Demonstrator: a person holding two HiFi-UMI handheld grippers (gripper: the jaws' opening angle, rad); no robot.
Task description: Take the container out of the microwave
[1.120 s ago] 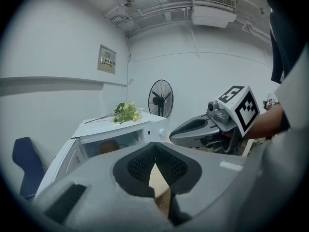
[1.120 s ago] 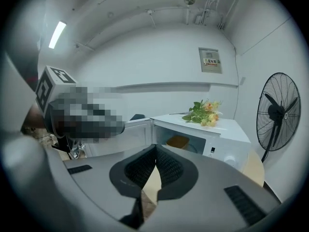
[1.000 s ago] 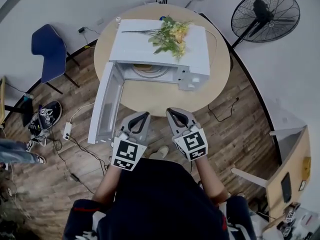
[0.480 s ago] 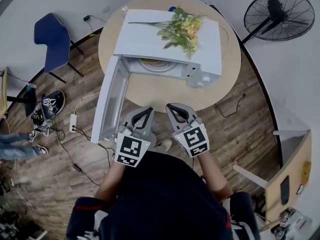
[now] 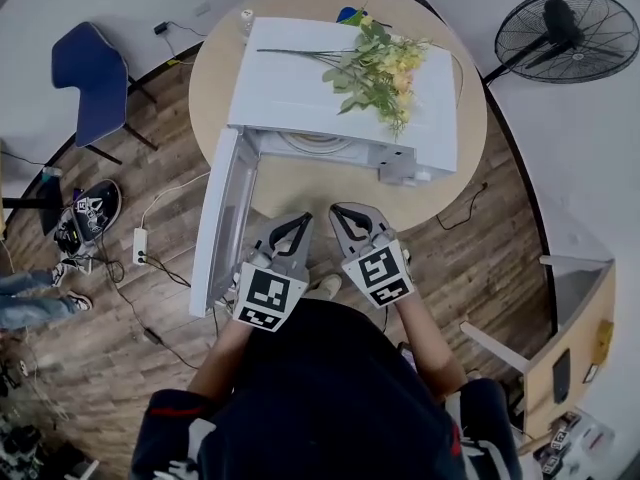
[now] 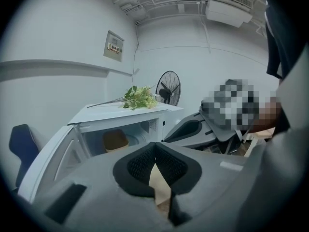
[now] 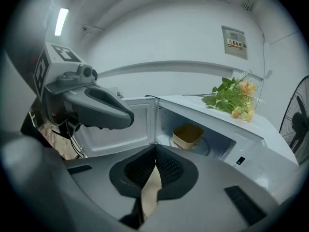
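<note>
Approach is the step we judge to be in hand, since the door already stands open and nothing is gripped yet.

From the head view, the microwave (image 5: 330, 78) sits toward the far edge of the round tabletop (image 5: 300, 183) with flowers (image 5: 385, 68) lying on its roof. Its door (image 5: 222, 223) is swung out past the tabletop's left edge. The left gripper (image 5: 298, 220) and right gripper (image 5: 342, 213) hover side by side at the near edge, well short of the cavity. From here the container seems hidden under the roof, though we cannot be sure.

In the left gripper view the jaws meet tip to tip with nothing between them. Beyond them the tan container (image 6: 115, 140) sits inside the cavity.

In the right gripper view the jaws are likewise closed and empty, and the container rests on the turntable.

Next we would need to spread one pair of jaws, reach through the opening and take the container by its rim.
</note>
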